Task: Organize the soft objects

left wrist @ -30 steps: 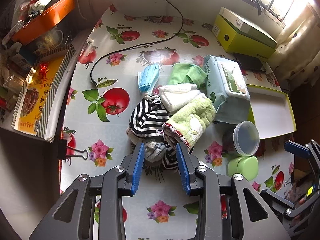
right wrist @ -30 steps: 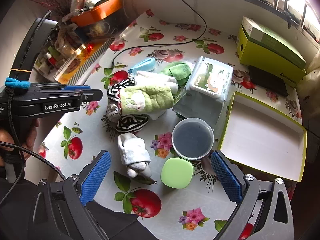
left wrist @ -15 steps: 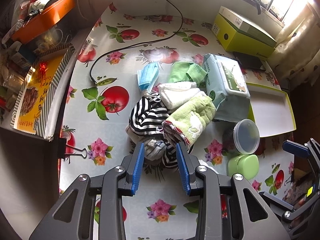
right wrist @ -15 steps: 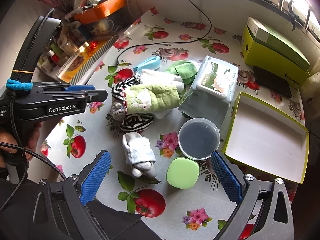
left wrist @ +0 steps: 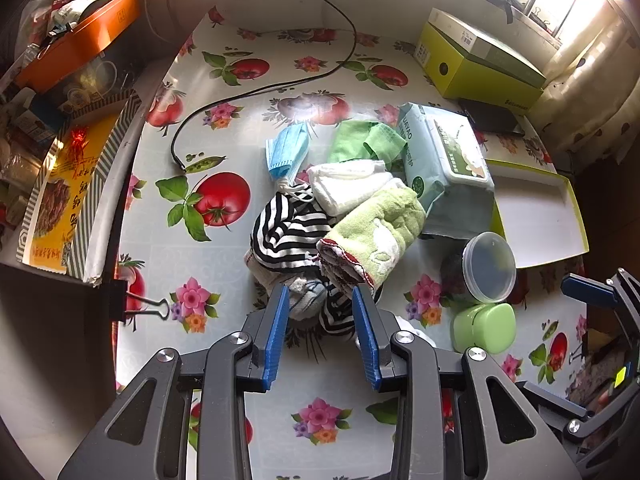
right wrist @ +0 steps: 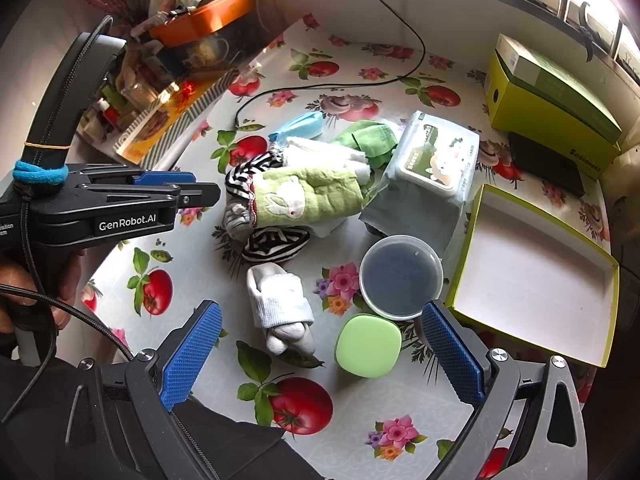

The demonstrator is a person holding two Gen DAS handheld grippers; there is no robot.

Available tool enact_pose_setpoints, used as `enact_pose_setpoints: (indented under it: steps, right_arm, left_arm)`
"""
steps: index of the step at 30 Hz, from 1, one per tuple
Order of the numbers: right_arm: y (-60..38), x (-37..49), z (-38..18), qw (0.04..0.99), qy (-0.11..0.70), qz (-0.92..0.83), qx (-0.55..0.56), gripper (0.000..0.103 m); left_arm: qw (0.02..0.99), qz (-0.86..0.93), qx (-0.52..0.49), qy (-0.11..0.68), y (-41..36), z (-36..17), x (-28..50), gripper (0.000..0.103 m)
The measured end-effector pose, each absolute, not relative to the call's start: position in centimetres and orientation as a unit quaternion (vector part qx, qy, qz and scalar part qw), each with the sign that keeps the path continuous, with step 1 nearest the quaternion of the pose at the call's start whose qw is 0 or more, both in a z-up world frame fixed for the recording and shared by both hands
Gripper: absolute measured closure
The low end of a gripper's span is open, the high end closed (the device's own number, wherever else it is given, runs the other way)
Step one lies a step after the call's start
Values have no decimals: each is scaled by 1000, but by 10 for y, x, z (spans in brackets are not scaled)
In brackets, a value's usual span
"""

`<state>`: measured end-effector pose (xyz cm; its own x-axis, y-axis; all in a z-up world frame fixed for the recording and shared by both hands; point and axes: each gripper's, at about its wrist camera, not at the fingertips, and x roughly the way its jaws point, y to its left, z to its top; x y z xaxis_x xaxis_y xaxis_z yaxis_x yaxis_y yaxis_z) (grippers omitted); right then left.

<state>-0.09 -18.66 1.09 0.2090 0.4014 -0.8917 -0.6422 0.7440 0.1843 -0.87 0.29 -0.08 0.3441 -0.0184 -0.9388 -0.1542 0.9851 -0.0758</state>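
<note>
- Left wrist view: the left gripper (left wrist: 322, 300) hangs above the near end of the soft pile with its blue pads apart and nothing pressed between them; a grey sock (left wrist: 306, 300) and the edge of the striped cloth (left wrist: 286, 232) show in the gap, below the pads.
- The pile lies mid-table on the fruit-print tablecloth (left wrist: 192, 240): a green towel (left wrist: 374, 232) lies across the striped cloth, touching a white towel (left wrist: 350, 186) behind it.
- A green cloth (left wrist: 366, 142) and a blue mask (left wrist: 286, 152) lie just behind the pile, with the mask's loops reaching the striped cloth.
- A wipes pack (left wrist: 446, 168) leans against the right side of the pile.
- Right wrist view: the right gripper (right wrist: 320, 356) is wide open and holds nothing; a rolled white sock (right wrist: 282, 308) and a green case (right wrist: 368, 346) lie on the table in the view between its pads.
- The white sock lies apart from the pile, just in front of a second bit of striped cloth.
- A round tub (right wrist: 400, 276) touches the green case and stands beside an open box (right wrist: 532, 276), which holds nothing.
- The left gripper appears here from the side, held by a hand (right wrist: 24, 300) at the left edge.
</note>
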Motion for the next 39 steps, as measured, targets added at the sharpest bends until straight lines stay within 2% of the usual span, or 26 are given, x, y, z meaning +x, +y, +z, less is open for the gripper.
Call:
enact_pose_setpoints:
  steps: [20,39]
  right_arm:
    - [-181,-3,9,768,529,341,-116,3]
    - [-170,-1,4,749,547,353,-123,19]
  left_arm:
    - [810,46,-90,578,10,-2,-9,69]
    - [805,45,-106,582,19,-7,-9,69]
